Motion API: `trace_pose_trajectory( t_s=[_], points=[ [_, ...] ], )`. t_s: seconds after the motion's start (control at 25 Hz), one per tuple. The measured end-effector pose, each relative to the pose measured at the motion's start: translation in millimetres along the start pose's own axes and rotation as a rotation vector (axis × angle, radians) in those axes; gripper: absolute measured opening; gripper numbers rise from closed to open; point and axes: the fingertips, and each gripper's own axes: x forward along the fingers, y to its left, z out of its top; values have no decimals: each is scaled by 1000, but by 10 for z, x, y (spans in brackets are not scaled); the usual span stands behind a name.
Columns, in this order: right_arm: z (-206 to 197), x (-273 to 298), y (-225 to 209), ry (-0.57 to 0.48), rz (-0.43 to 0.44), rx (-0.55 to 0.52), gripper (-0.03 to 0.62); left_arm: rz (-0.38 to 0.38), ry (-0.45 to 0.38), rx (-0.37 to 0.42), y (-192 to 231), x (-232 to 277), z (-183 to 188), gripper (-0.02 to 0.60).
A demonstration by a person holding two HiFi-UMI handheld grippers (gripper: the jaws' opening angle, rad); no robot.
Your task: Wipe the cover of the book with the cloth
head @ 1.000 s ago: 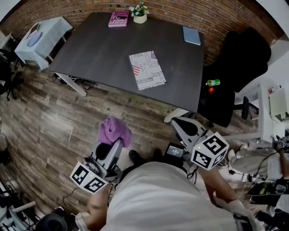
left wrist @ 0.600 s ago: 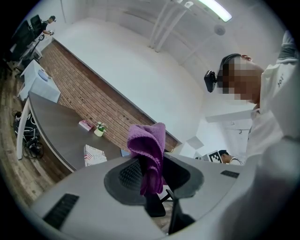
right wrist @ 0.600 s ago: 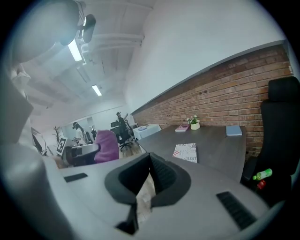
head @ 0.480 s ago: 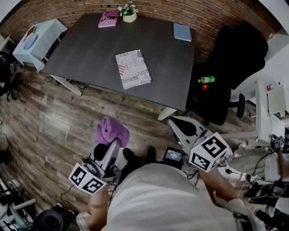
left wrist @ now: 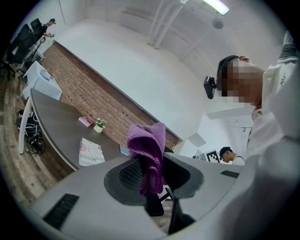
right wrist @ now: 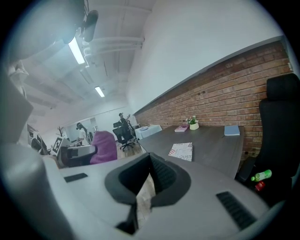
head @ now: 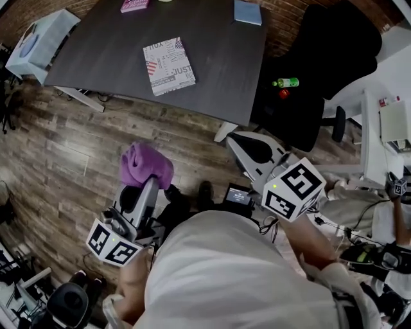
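Note:
The book (head: 169, 66), its white cover full of print and a flag pattern, lies flat on the dark grey table (head: 212, 58); it also shows as the book (left wrist: 90, 152) and the book (right wrist: 182, 151). A purple cloth (head: 146, 165) is bunched in my left gripper (head: 151, 181), which is shut on it over the wooden floor, well short of the table. In the left gripper view the cloth (left wrist: 149, 150) stands up between the jaws. My right gripper (head: 241, 144) is shut with nothing in it, near the table's corner; its pads (right wrist: 149, 161) meet.
A pink book (head: 135, 5) and a blue book (head: 247, 11) lie at the table's far side. A light blue side table (head: 35, 38) stands at the left. A black chair (head: 321, 58) with a green bottle (head: 286, 82) stands at the right, beside a white desk (head: 385, 128).
The table and book have slid up and left in the head view. Both grippers stay low near my body, shifted slightly left. The cloth remains in the left gripper.

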Motion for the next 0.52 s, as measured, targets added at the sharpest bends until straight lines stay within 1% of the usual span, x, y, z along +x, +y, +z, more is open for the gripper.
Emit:
trace_pose_trajectory(
  t_s=[0.16, 0.52],
  points=[
    [5, -17, -2, -16, -3, 8, 14, -4, 6, 6, -25, -10, -36, 107],
    [-55, 1, 79, -28, -51, 19, 14, -55, 31, 42, -48, -119, 59, 107]
  ],
)
